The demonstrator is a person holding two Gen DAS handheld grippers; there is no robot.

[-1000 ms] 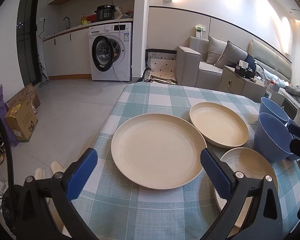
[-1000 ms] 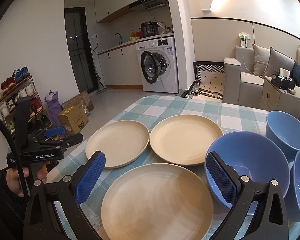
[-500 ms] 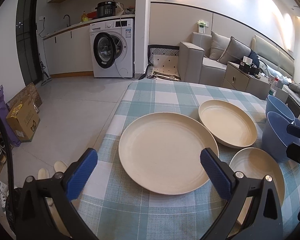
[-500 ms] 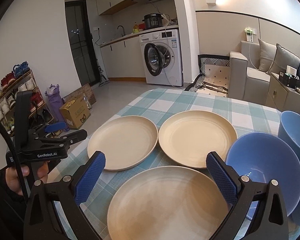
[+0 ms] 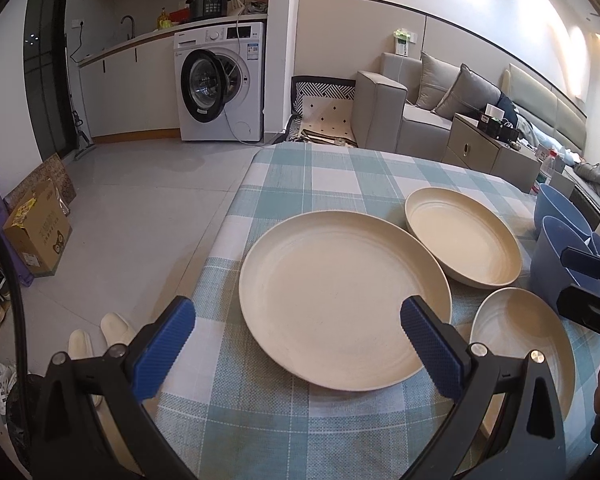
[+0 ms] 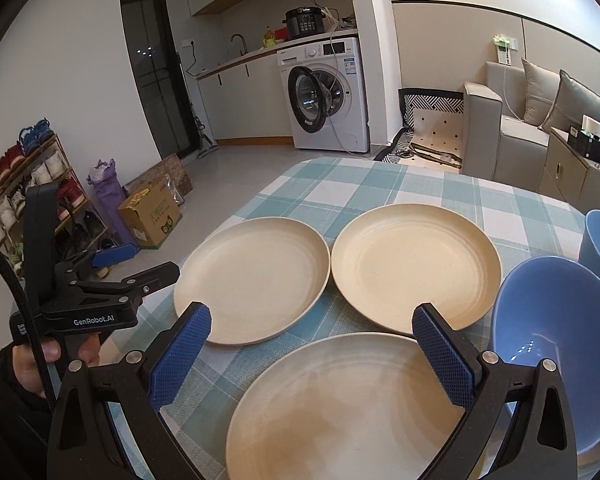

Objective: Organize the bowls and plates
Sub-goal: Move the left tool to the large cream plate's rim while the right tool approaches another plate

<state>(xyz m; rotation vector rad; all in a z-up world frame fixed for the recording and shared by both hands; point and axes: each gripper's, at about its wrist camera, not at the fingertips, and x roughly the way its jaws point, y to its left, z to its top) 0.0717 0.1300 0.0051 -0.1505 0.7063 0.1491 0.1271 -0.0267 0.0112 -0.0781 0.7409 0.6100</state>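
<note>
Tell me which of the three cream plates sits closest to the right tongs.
The nearest plate, lying right under the open right tongs; the other two plates lie farther back, side by side.

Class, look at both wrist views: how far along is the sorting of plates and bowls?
Done: nothing; three cream plates lie separately on the checked tablecloth. In hand: nothing; left hand-held gripper and right hand-held gripper are open. Left: stacking plates and blue bowls.

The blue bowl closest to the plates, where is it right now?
In the right wrist view, the blue bowl sits at the right, beside the far cream plate.
</note>
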